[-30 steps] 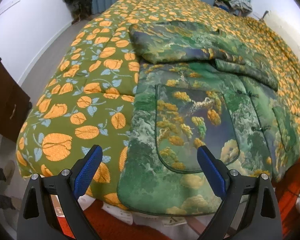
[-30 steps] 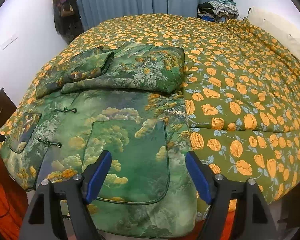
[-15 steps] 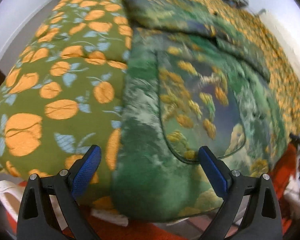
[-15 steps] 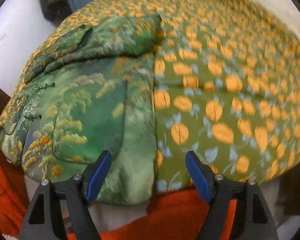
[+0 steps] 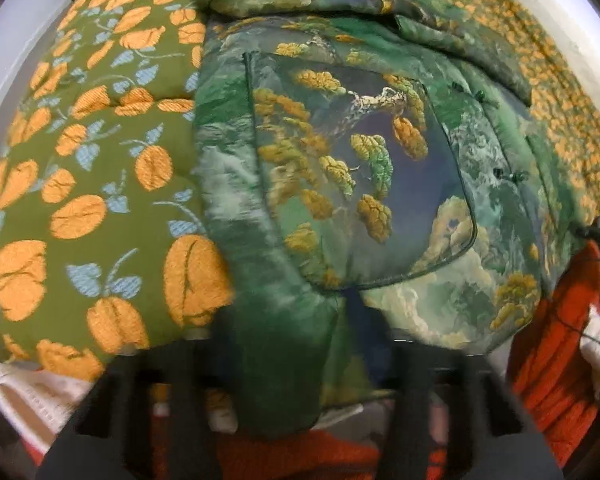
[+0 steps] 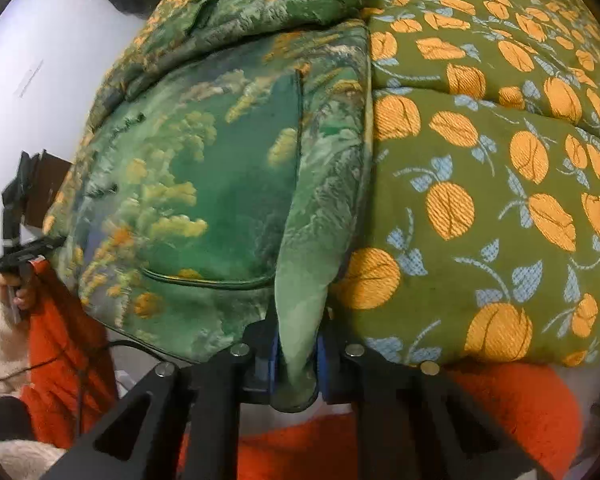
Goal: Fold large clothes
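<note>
A padded green jacket [image 5: 360, 168] with a landscape print and a large patch pocket lies flat on the bed, its sleeves folded across the top. My left gripper [image 5: 288, 320] is blurred at the jacket's lower left hem. Its jaws are closing, and a bunched fold of the hem sits between them. In the right wrist view the jacket [image 6: 220, 184] hangs over the bed's edge. My right gripper [image 6: 296, 356] is shut on the lower right hem corner, with the cloth pinched between its blue pads [image 6: 322, 360].
The bed carries a green bedspread [image 5: 100, 180] with orange fruit, also seen to the right of the jacket [image 6: 500, 160]. Orange cloth [image 6: 500, 412] lies below the bed's edge. A hand [image 6: 16, 280] holds the other gripper at the far left. Dark wooden furniture [image 6: 48, 184] stands by the white wall.
Both grippers dropped and tilted down to the jacket's bottom hem. Both stood wide open before. The right one has shut on the hem corner, and the left one has closed in around a fold of hem.
</note>
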